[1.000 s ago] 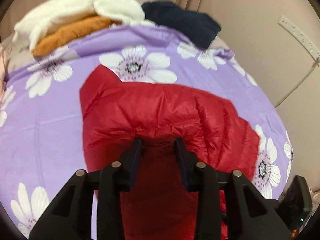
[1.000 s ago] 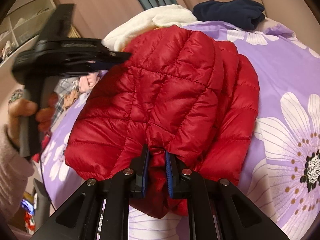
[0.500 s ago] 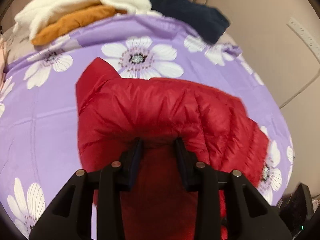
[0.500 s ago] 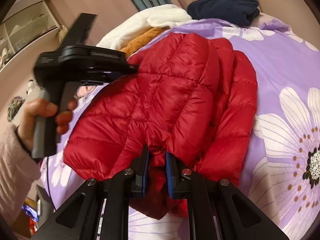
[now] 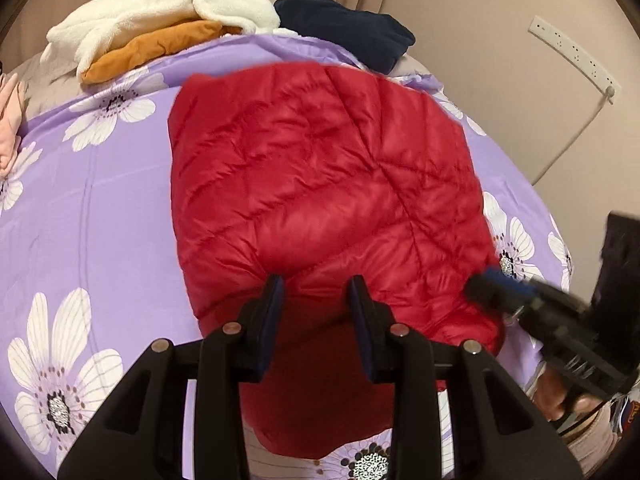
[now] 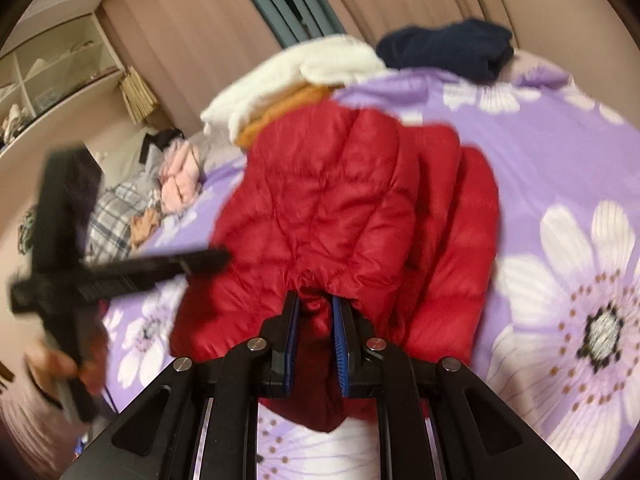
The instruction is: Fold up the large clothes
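A red quilted puffer jacket [image 5: 320,184] lies folded on the purple flowered bedsheet [image 5: 92,208]. My left gripper [image 5: 318,292] is at the jacket's near edge with red fabric between its fingers, which stand fairly wide apart. My right gripper [image 6: 316,312] is shut on a bunched fold of the jacket [image 6: 332,208] at its near edge. The right gripper also shows in the left wrist view [image 5: 496,292] at the jacket's right corner. The left gripper shows blurred in the right wrist view [image 6: 200,260] at the jacket's left side.
A pile of white [image 5: 160,12] and orange [image 5: 152,48] clothes and a navy garment [image 5: 348,28] lie at the far end of the bed. Pink and plaid clothes [image 6: 176,176] lie at the left. A power strip [image 5: 572,56] hangs on the right wall.
Both grippers have carried the jacket's near edge away over the rest, so the jacket now lies flatter and reaches further up the bed. Both views are blurred by motion.
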{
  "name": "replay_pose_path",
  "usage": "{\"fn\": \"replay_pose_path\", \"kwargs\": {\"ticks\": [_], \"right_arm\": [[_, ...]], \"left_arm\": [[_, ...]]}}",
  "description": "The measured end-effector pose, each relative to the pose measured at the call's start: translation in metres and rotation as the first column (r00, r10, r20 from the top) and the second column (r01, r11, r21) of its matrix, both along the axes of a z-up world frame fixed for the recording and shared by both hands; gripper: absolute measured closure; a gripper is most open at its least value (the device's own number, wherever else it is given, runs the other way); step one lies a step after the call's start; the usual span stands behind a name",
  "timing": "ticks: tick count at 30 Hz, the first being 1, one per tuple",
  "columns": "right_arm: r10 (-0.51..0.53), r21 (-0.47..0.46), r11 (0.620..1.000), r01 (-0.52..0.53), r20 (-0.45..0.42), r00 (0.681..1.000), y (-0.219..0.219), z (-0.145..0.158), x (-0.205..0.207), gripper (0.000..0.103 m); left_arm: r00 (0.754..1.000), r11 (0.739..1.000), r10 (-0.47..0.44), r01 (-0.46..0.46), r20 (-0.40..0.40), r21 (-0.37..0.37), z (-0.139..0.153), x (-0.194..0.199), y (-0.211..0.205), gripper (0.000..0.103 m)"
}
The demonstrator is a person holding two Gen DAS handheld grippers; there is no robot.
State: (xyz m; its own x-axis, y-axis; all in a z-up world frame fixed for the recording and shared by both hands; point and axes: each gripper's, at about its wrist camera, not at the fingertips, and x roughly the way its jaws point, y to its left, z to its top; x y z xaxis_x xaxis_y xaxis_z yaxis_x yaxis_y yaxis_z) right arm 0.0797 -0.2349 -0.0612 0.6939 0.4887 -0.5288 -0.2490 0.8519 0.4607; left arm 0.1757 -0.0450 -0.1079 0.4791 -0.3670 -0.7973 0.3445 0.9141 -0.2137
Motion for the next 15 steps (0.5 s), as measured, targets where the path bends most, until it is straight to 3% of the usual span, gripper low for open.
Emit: {"fn": "replay_pose_path", "kwargs": {"ticks": [6,12,15], "right_arm": [[-0.035,-0.078,0.996,0.037,0.029,0.999,0.01,0.014,0.028,0.089],[-0.049,-0.093,0.995,0.045,-0.044,0.998,0.009,0.019,0.033,0.087],[-0.038,-0.111,0.993,0.029,-0.085,0.996,0.005,0.007,0.023,0.087]], "left_arm": [[1.0,1.0,-0.001,0.001,-0.007,-0.015,-0.002,0.006,-0.002,0.071],[1.0,1.0,-0.026,0.026,-0.013,-0.018,-0.006,0.007,-0.003,0.07],[0.999,0.999,-0.04,0.039,-0.015,-0.022,-0.008,0.007,-0.003,0.069]]}}
